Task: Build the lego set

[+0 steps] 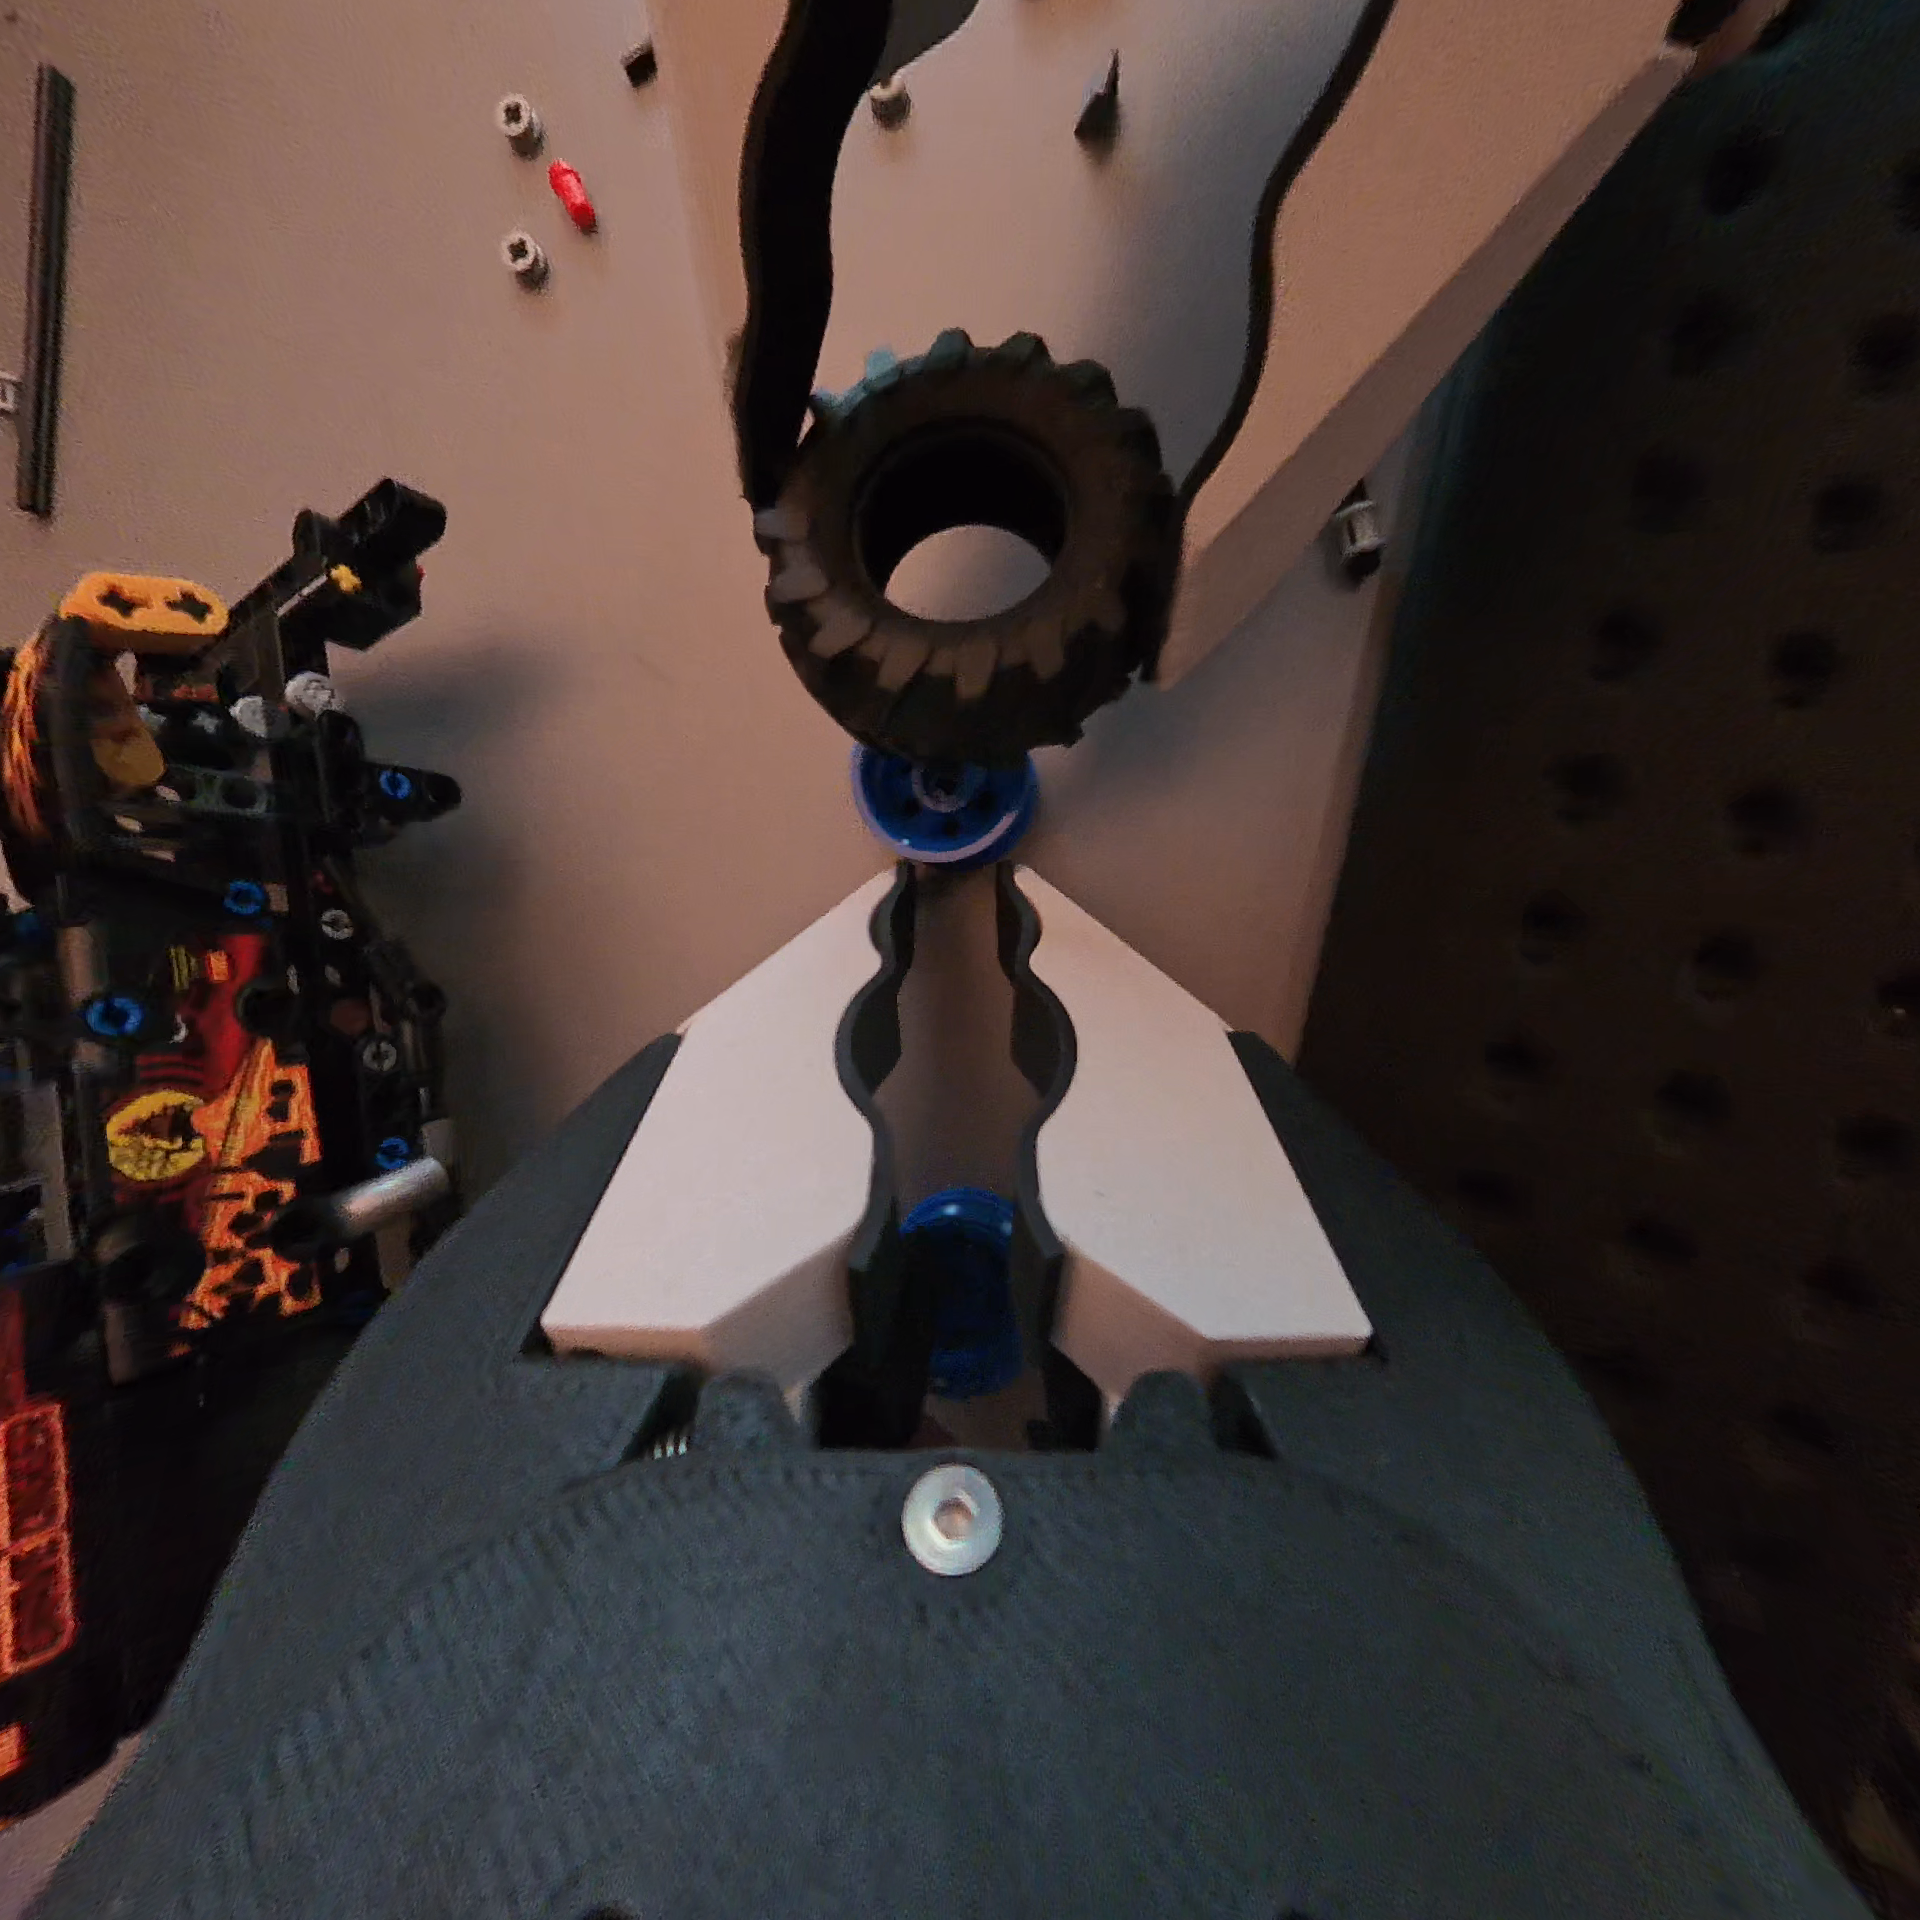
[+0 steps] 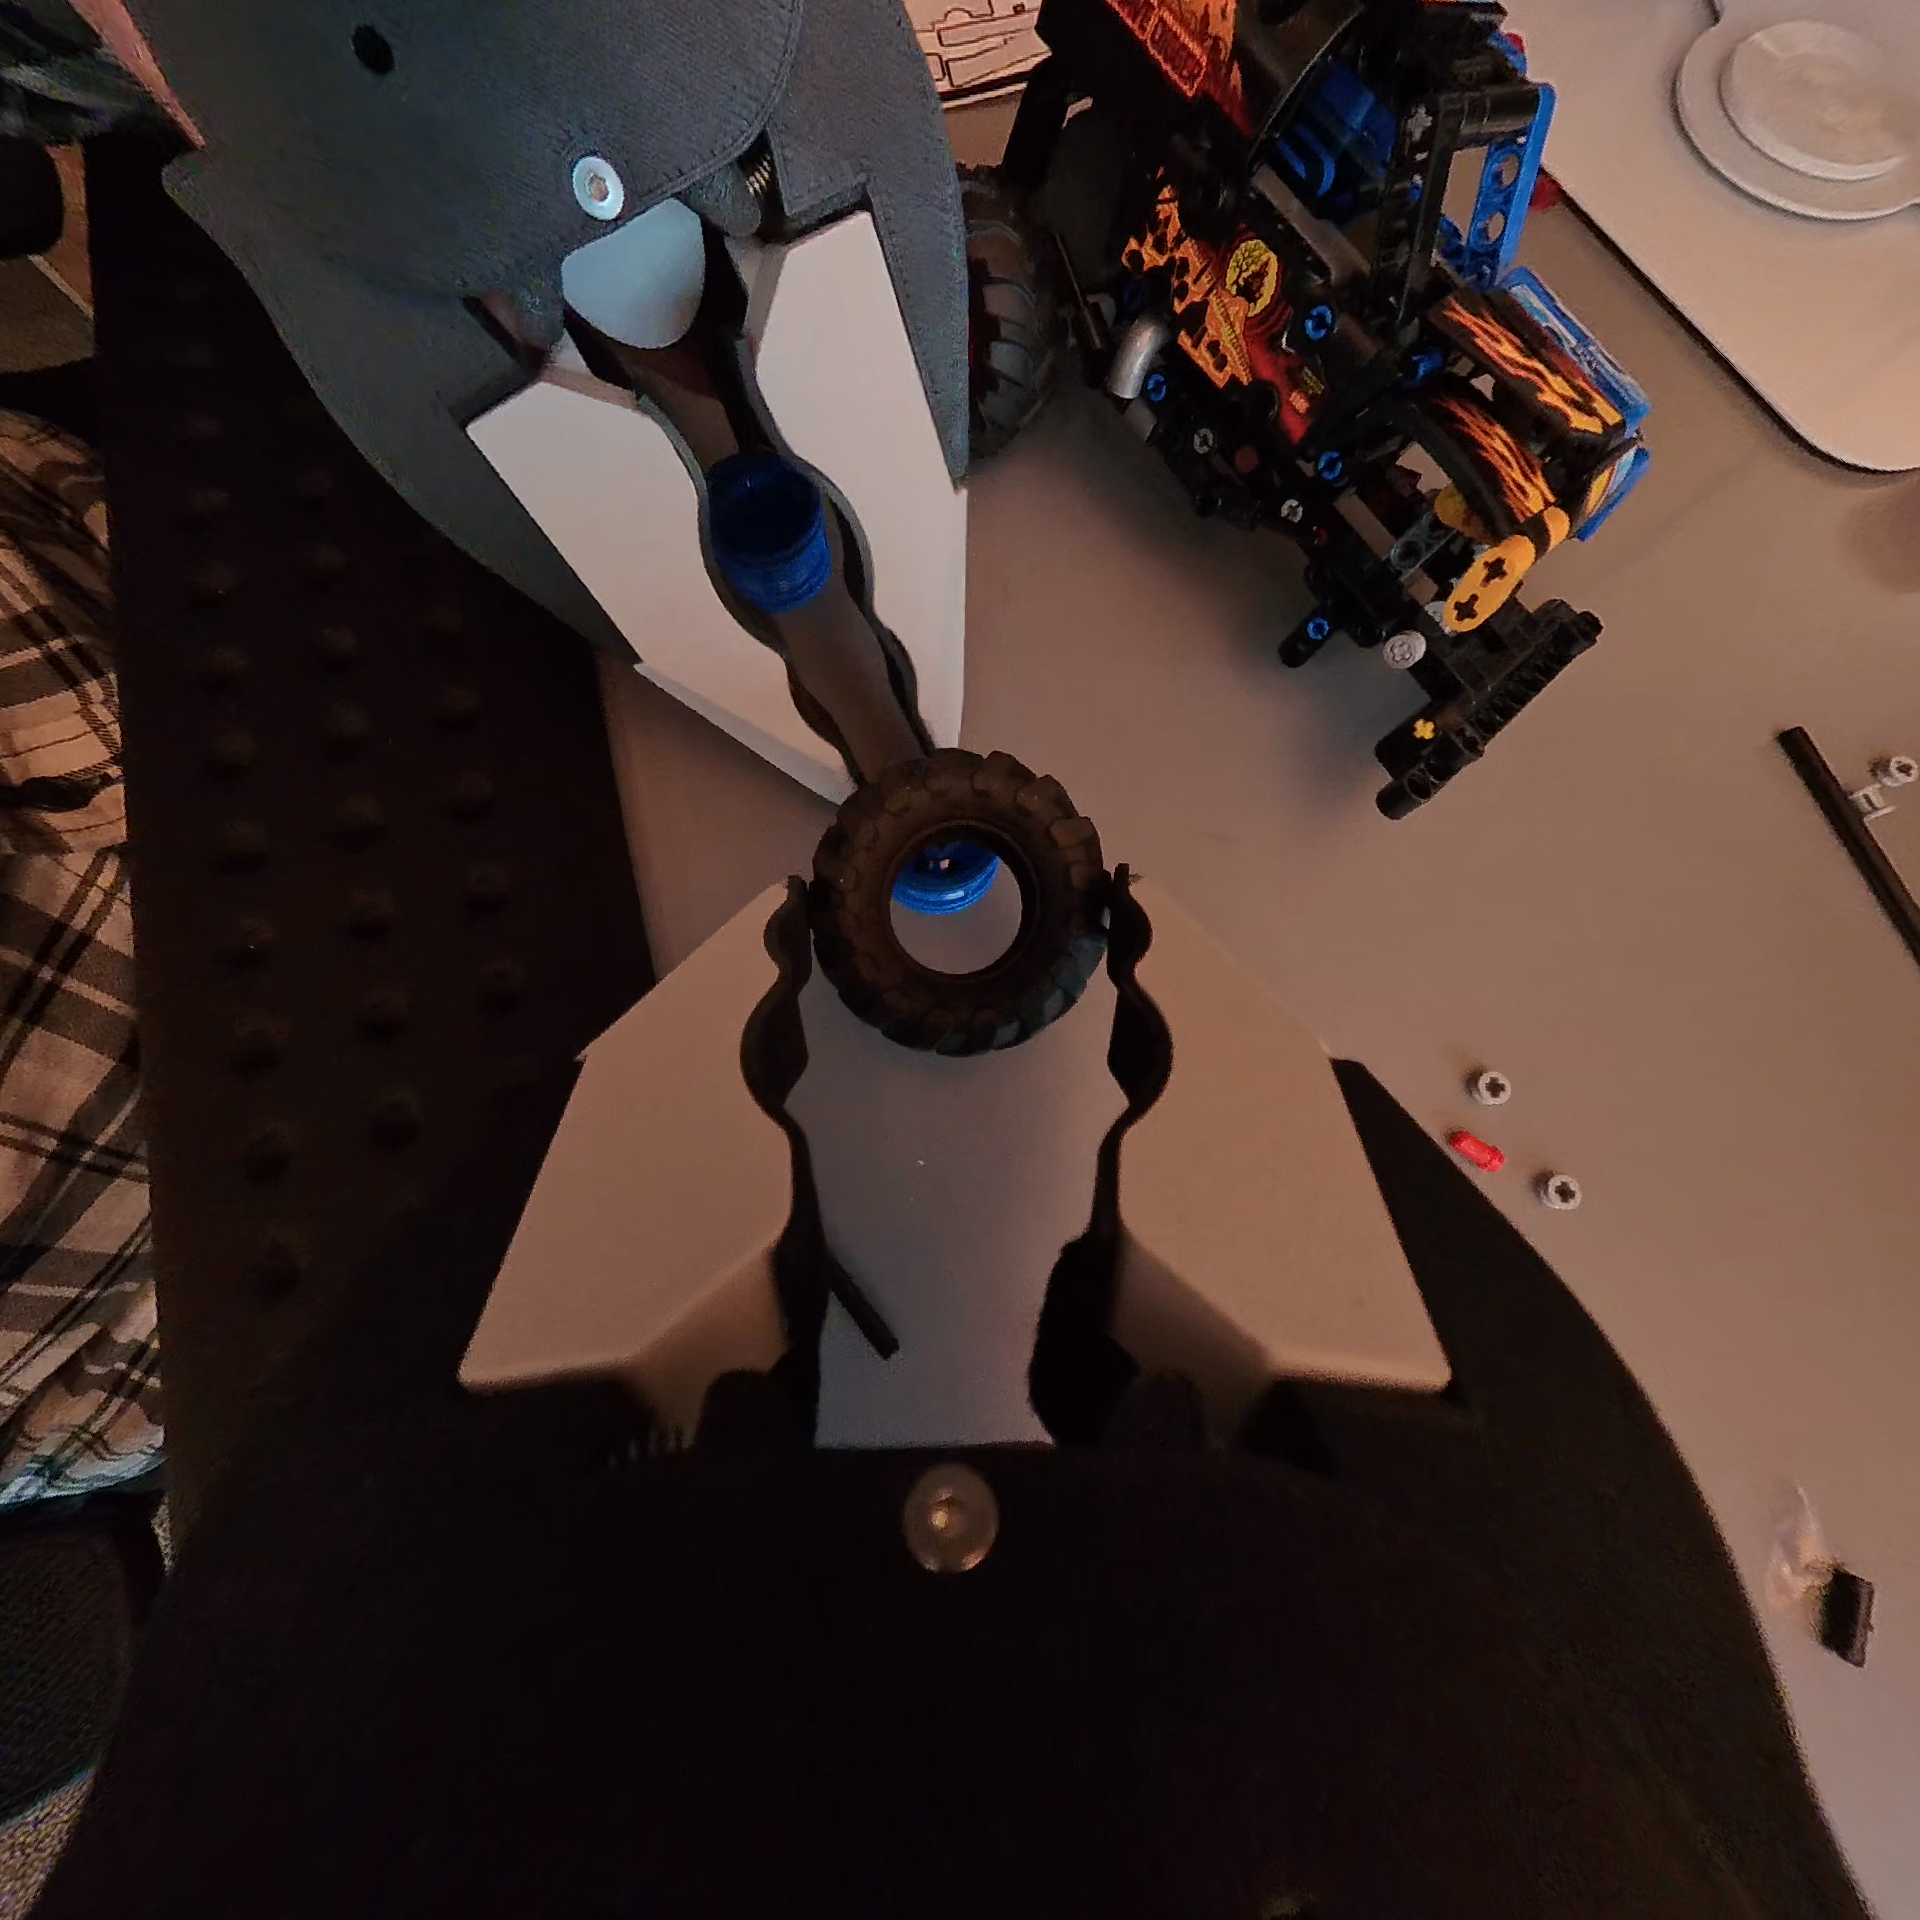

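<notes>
Looks like a hobby desk at someone's home rather than a lab. There's a plain pale tabletop [image 2: 1299, 935] with loose toy-brick bits scattered at the right, a half-built toy truck [image 2: 1351, 343] in the upper right, a white round stand base [image 2: 1808, 114] in the top right corner, and plaid fabric [image 2: 62, 935] along the left edge. Warm, dim room lighting too.

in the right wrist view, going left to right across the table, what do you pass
plaid cloth → black studded mat → black tyre in the right tool → red pin → black axle rod
</notes>
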The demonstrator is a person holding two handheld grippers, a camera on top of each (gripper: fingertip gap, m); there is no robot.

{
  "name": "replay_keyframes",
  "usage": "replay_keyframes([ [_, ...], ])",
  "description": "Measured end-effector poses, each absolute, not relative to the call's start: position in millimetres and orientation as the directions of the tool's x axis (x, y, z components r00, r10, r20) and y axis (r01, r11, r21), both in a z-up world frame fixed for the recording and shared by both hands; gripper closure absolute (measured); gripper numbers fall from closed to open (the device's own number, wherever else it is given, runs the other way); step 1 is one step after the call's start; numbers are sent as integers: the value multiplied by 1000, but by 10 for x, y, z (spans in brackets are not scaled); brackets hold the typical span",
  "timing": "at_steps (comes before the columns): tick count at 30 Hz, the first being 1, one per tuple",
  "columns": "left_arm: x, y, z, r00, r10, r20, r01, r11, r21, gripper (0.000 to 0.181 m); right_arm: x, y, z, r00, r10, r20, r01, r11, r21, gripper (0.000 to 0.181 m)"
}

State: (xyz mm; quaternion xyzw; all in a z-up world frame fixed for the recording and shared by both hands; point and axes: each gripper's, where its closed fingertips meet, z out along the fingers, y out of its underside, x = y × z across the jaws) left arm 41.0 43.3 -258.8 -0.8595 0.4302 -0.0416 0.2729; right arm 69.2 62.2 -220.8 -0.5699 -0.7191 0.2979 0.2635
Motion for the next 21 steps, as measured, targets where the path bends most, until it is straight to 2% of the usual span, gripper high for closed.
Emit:
replay_keyframes([
  [1, 417, 448, -2572, 629, -761, -160, -712, -480, -512, 165, 702, 624, -2205, -212, 977, 38, 662, 172, -729, 126],
  [6, 306, 477, -2394, 693, -719, -55, -594, -526, -609, 161, 654, 585, -2213, -228, 973, 46, 640, 185, -746, 126],
  [14, 348, 452, -2341, 680, -731, 65, -526, -547, -651, 167, 538, 574, -2345, -230, 965, 127, 665, 251, -703, 126],
  [18, 346, 485, -2207, 681, -719, 138, -451, -561, -694, 159, 534, 578, -2371, -231, 962, 145, 682, 266, -682, 126],
  [21, 327, 434, -2304, 681, -717, 150, -482, -593, -645, 161, 516, 567, -2368, -238, 960, 148, 687, 274, -673, 126],
])
